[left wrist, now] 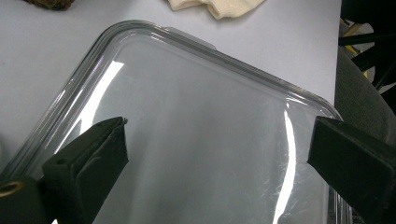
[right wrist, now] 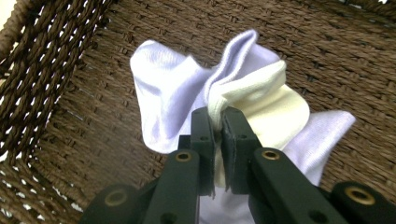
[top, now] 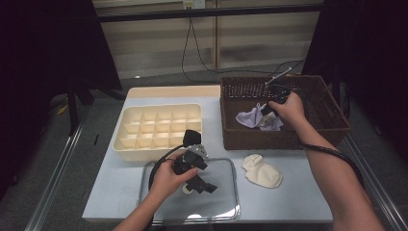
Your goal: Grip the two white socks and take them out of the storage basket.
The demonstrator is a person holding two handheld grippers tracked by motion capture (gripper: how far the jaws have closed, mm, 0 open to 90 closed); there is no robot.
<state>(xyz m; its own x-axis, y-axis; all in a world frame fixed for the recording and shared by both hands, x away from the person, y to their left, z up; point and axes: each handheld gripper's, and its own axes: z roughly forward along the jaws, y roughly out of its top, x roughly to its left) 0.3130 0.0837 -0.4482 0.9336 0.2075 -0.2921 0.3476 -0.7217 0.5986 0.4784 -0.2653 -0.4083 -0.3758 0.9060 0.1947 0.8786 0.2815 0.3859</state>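
Over the basket, high view: right hand (top: 288, 108) reaches in with forearm stretched forward, right gripper (top: 267, 111) tipped down onto the socks (top: 250, 118) inside the basket (top: 284, 139).
Left hand (top: 168, 180): near the basket, over the clear tray (top: 226, 211), wrist bent, left gripper (top: 199, 185) pointing right.
Left gripper view: jaws wide apart above the tray (left wrist: 196, 116), nothing between them.
Right gripper view: right gripper (right wrist: 218, 123) clamped on the cream sock (right wrist: 261, 100), which lies on the lilac sock (right wrist: 163, 98) on the basket (right wrist: 70, 93) floor.

Right gripper (right wrist: 218, 122) — pinched cream sock (right wrist: 261, 100) (basket (right wrist: 70, 93))

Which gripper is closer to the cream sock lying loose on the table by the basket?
Left. The left gripper hovers open over the clear tray, just beside the cream sock. The right gripper is farther off, inside the wicker basket, pinching socks there.
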